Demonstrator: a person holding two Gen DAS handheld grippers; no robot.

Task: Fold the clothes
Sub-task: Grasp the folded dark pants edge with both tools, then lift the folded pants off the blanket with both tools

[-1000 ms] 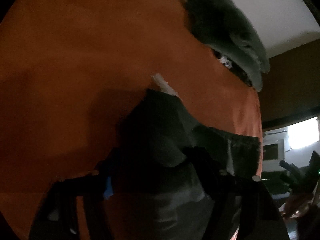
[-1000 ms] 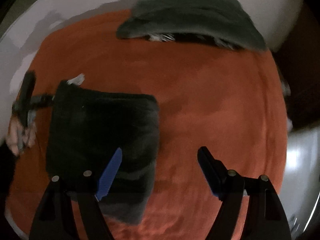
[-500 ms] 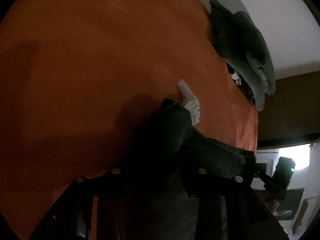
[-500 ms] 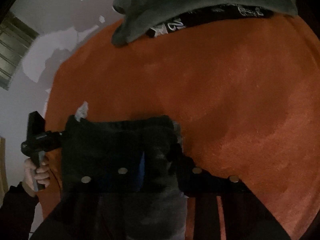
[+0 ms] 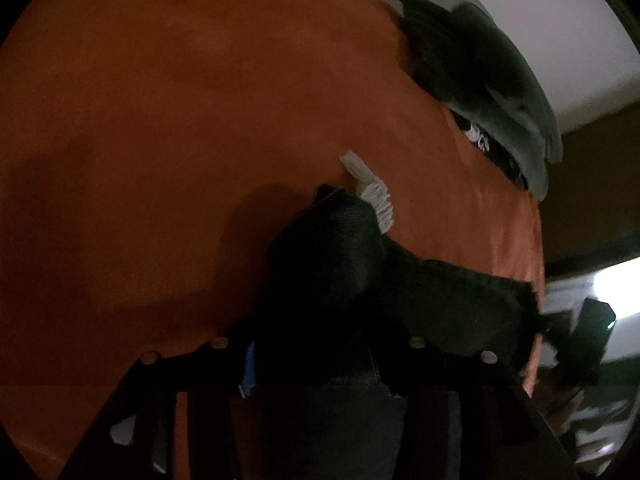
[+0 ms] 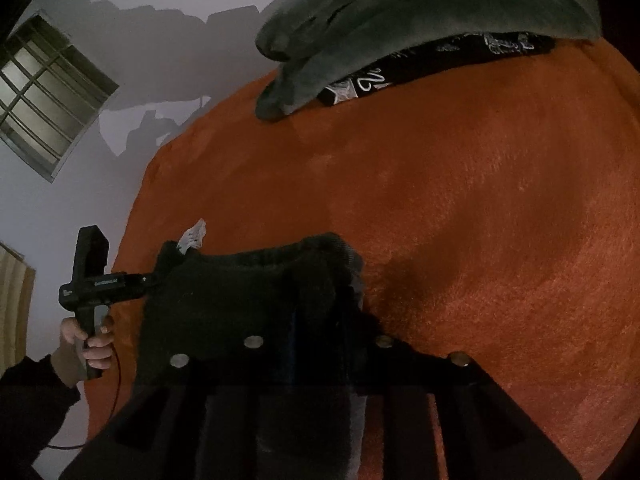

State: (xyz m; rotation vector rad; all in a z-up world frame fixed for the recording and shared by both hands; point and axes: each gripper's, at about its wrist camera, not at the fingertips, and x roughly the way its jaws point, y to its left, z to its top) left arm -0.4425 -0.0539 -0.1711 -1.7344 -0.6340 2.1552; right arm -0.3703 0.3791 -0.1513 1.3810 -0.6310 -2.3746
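The right tongs (image 6: 320, 320) are nearly shut, and they pinch the near right corner of the dark folded cloth (image 6: 240, 292). Their jaws have just opened a tiny bit, but the cloth sits bunched tight between them.

The left tongs (image 5: 320, 340) stand about half open, and their jaws have just been opening too. A thick lump of the same cloth (image 5: 332, 256) fills the gap. It is too dark to tell if the pads really press on it (the black cloth hides them).

To do this step well, I think both tongs should lift the 2 corners together, at the same height, and lay them over slowly so the edges meet. If the left grip is loose, it should squeeze first.

The cloth lies on the orange blanket (image 6: 480, 220), right at the tips of both tongs, with a small white tag (image 5: 372, 188) poking out at its far left corner. A hand (image 6: 90, 340) holds the left tool's handle. Well apart, at the far edge of the blanket, sits a grey pile of clothes (image 6: 400, 20).
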